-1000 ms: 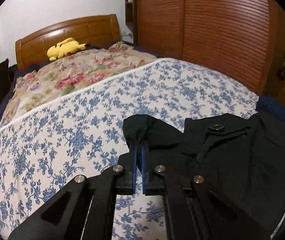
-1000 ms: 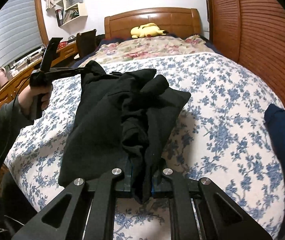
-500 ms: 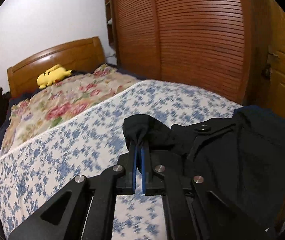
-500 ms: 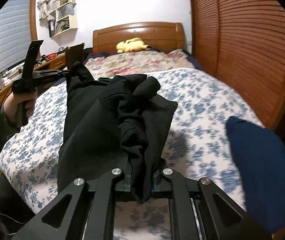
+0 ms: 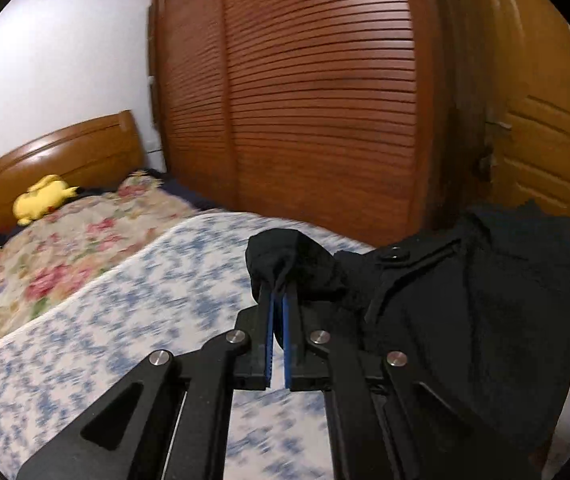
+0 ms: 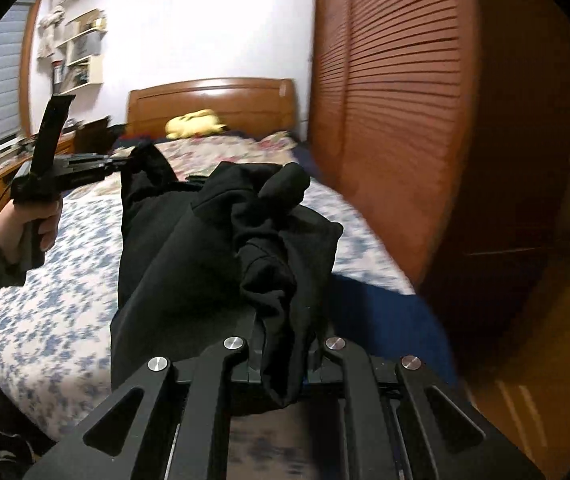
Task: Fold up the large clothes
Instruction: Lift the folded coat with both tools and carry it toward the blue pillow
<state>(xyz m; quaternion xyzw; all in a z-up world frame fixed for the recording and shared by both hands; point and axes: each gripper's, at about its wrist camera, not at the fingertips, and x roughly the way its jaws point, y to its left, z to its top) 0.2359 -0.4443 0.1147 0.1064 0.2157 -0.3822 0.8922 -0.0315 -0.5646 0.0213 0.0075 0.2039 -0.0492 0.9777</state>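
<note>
Black garment (image 6: 213, 248) held up off the bed (image 6: 57, 280), strung between both tools. Left tool (image 5: 278, 300): blue pads pressed together on a bunched corner of the cloth, which sticks out past the tips. Right tool (image 6: 281, 344): pinching a thick wad of the same fabric, folds spilling down over the jaws. Seen from the right wrist, the person's left hand (image 6: 31, 224) grips the left tool's handle out to the side, above the blue-flowered sheet. A button (image 5: 395, 255) shows on the garment near the left tool. Yellow plush toy (image 6: 195, 122) lies at the wooden headboard (image 6: 213, 98). Slatted wardrobe doors (image 5: 317, 100) stand along the bed's far side. Background is smeared.
</note>
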